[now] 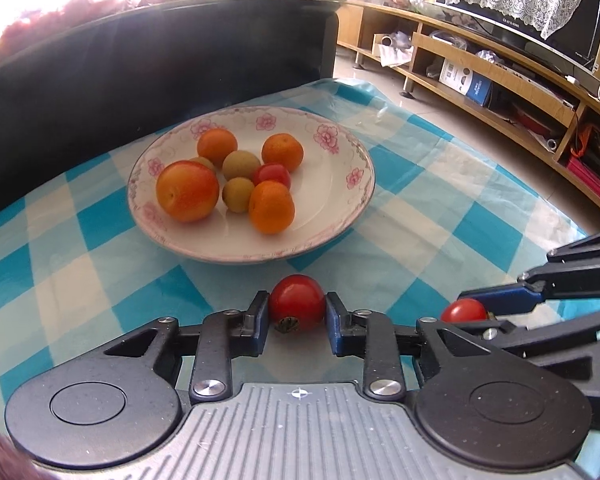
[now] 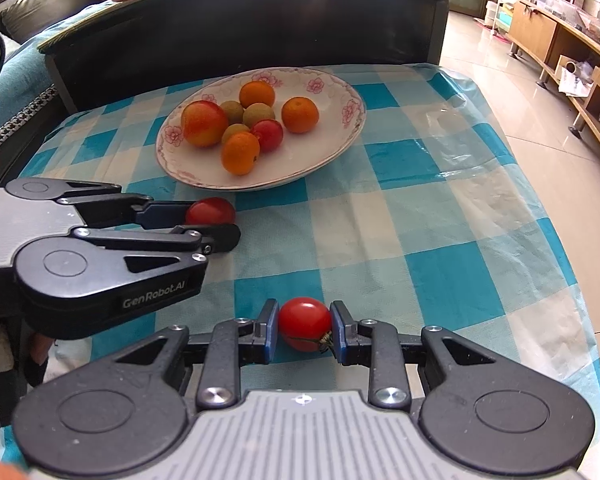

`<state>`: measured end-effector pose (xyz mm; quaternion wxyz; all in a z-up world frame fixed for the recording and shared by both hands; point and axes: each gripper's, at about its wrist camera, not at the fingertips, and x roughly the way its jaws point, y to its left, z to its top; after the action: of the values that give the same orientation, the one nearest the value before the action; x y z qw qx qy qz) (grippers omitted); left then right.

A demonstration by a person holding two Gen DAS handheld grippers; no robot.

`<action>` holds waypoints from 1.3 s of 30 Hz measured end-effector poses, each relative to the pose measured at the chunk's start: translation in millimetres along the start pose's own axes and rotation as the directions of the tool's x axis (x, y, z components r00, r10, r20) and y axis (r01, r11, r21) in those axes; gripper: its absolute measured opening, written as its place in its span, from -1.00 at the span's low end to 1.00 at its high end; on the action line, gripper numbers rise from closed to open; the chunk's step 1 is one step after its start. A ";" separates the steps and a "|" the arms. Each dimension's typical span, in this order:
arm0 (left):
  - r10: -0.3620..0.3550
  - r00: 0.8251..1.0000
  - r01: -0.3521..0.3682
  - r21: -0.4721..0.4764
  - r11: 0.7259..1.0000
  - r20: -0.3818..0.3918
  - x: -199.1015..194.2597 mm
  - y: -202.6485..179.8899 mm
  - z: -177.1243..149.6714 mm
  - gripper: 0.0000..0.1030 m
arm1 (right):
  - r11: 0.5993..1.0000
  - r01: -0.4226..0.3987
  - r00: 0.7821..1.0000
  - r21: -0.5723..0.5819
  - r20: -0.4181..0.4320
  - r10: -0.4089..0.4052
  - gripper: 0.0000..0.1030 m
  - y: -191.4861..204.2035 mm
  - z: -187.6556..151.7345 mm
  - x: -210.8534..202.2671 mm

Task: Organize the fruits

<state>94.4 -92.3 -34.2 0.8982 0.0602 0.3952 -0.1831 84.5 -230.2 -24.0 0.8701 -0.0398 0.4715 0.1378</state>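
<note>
My left gripper [image 1: 297, 314] is shut on a red cherry tomato [image 1: 297, 302], its blue pads pressing both sides just above the checked cloth. To its right, my right gripper [image 1: 476, 312] holds a second cherry tomato [image 1: 462, 311]. In the right wrist view that gripper [image 2: 305, 326] is shut on its tomato [image 2: 305, 320], stem side down. There the left gripper [image 2: 220, 224] sits at the left with its tomato [image 2: 210, 211]. Ahead of both lies a white floral plate [image 1: 328, 184] [image 2: 296, 162] with three small oranges, a large orange-red fruit, several greenish round fruits and one more tomato.
A blue and white checked tablecloth [image 2: 380, 220] covers the table. A black low table [image 1: 140, 60] stands right behind the plate. A wooden TV stand [image 1: 500, 72] runs along the right, across a tiled floor [image 2: 520, 92]. The table's right edge drops off near the floor.
</note>
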 end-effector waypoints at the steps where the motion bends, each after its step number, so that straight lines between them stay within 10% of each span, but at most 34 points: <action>1: 0.001 1.000 -0.001 0.004 1.000 -0.006 -3.3 0.8 -2.6 -0.29 | 1.000 0.002 1.000 -0.006 -0.001 -0.002 -0.39 2.1 -0.7 -0.6; 39: 0.011 0.999 -0.010 0.025 1.000 -0.032 -40.5 4.8 -37.1 0.30 | 0.994 -0.015 0.999 -0.109 -0.030 0.012 -0.12 40.2 -41.2 -28.5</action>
<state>45.6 -67.1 -30.0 0.8918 0.0762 0.4070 -0.1822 25.2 -205.6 -20.7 0.8588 -0.0861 0.4760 0.1687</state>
